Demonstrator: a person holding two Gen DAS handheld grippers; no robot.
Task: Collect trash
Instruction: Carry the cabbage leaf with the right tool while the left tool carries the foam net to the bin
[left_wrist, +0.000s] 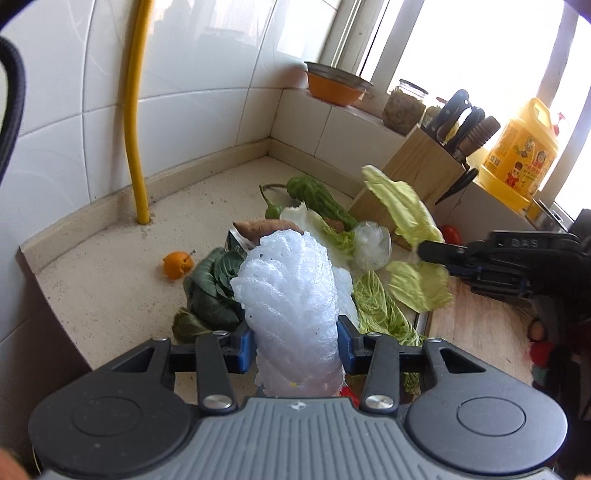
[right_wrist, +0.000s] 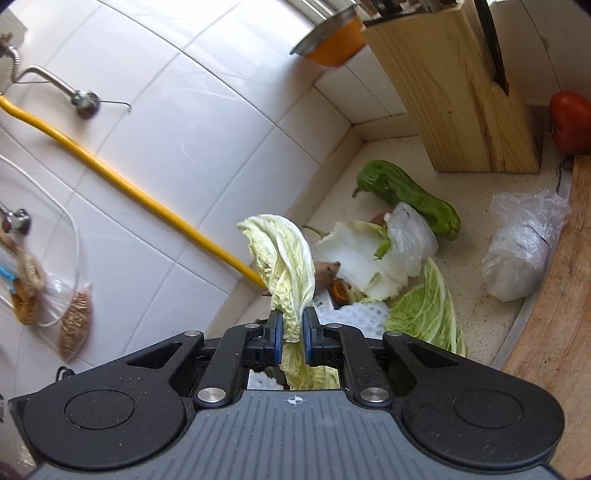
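Note:
In the left wrist view my left gripper (left_wrist: 295, 339) is shut on a white foam net sleeve (left_wrist: 288, 280), held upright above the counter between the blue pads. At the right edge of that view, my right gripper (left_wrist: 424, 253) pinches a pale cabbage leaf (left_wrist: 402, 206) in the air. The right wrist view shows the right gripper (right_wrist: 293, 332) shut on that cabbage leaf (right_wrist: 284, 258), which stands up from the jaws. More cabbage leaves (right_wrist: 428, 310), crumpled clear plastic wrap (right_wrist: 410, 236) and a plastic bag (right_wrist: 517, 251) lie on the counter.
On the speckled counter (left_wrist: 110, 280) lie an orange (left_wrist: 178, 264), a sweet potato (left_wrist: 266, 226), dark leafy greens (left_wrist: 214, 288) and a green pepper (right_wrist: 410, 199). A knife block (right_wrist: 461, 92), a tomato (right_wrist: 570, 122) and a wooden cutting board (right_wrist: 554, 314) stand to the right. A yellow hose (left_wrist: 135, 110) runs down the tiled wall.

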